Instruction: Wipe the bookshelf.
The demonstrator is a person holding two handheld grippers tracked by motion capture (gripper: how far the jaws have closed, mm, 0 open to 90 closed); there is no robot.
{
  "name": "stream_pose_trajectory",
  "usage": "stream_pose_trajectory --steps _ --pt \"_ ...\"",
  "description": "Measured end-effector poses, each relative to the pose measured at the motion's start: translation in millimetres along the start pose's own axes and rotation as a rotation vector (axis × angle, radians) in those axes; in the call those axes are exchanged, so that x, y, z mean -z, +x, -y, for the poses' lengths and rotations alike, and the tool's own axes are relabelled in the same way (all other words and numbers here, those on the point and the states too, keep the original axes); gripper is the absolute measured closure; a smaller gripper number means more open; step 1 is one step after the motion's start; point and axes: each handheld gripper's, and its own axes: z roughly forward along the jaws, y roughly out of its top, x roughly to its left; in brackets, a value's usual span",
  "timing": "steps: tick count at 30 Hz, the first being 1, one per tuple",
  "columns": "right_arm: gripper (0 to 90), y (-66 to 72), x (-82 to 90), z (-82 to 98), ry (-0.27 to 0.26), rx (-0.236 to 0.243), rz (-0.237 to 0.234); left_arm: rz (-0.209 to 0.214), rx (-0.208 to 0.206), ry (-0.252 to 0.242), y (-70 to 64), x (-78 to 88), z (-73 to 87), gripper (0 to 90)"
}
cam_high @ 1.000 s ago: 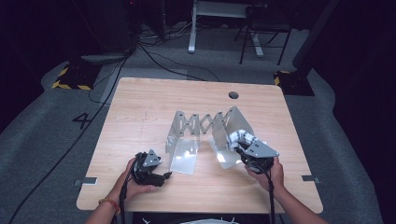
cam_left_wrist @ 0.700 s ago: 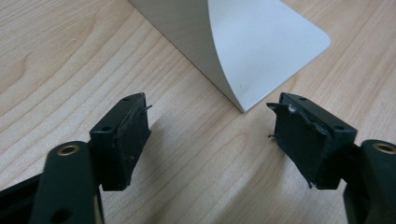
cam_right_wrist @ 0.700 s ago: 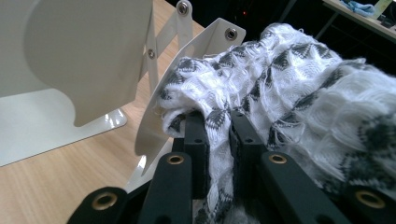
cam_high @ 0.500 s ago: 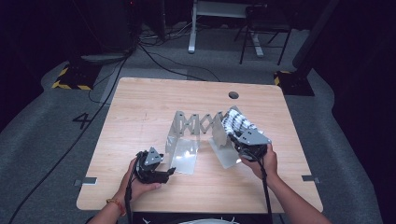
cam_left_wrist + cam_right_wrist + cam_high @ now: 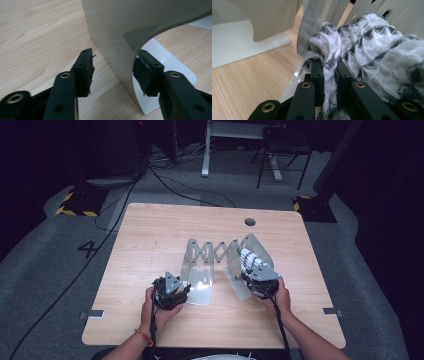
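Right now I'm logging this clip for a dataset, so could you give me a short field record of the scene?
Surface: wooden table
Main object: metal expanding rack with two upright end plates and a scissor lattice between
Left gripper: jaws either side of the rack's left end plate, have just been closing, gap remains at the left pad
Right gripper: shut on the patterned cloth
Cloth position: white with grey pattern, at the rack's right end plate

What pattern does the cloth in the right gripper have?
The cloth is white knit with dark grey zigzag triangles; the right gripper view shows it best.
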Motion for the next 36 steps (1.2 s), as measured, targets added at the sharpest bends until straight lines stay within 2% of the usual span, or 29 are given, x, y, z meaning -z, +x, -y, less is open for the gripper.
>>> stream_pose_trajectory --steps 4,7,9,13,15,21,25,27,29,33,36 --pt "80.7 1.7 -9.4 7.1 0.034 -0.001 -0.012 0.031 -0.012 0.031 3.1 -3.4 2.3 56.8" --pt "80.7 2.7 -14.4 9.5 0.054 -0.003 -0.019 0.029 -0.027 0.045 2.7 -7.1 4.9 55.8" --pt "80.7 3.6 -20.1 12.1 0.085 -0.024 -0.039 0.044 -0.029 0.061 2.9 -9.4 5.9 56.0" --pt "80.7 2.5 -30.0 18.3 0.133 -0.043 -0.076 0.028 -0.068 0.099 -1.3 -12.9 5.9 58.5" --pt "80.7 3.5 -32.0 20.3 0.132 -0.054 -0.079 0.033 -0.074 0.105 -2.2 -14.2 5.6 58.5" --pt "80.7 3.1 -30.7 19.9 0.133 -0.05 -0.078 0.04 -0.074 0.108 -1.8 -14.3 5.5 60.7" --pt "80.8 1.6 -20.5 14.7 0.097 -0.039 -0.05 0.045 -0.073 0.113 -0.9 -14.5 5.4 60.5" --pt "80.8 1.3 -12.9 11.6 0.068 -0.024 -0.03 0.05 -0.075 0.113 -0.1 -14.5 5.4 60.5" --pt "80.8 0.6 -5.2 8.6 0.033 -0.029 -0.019 0.05 -0.075 0.114 0.4 -14.4 5.3 60.5" --pt "80.8 0.1 4.2 4.2 0.001 -0.013 -0.002 0.052 -0.074 0.113 0.7 -14.5 5.4 60.6" --pt "80.9 -6.1 14.5 -4.2 -0.047 -0.023 0.014 0.056 -0.072 0.115 1.0 -14.5 5.3 60.6"
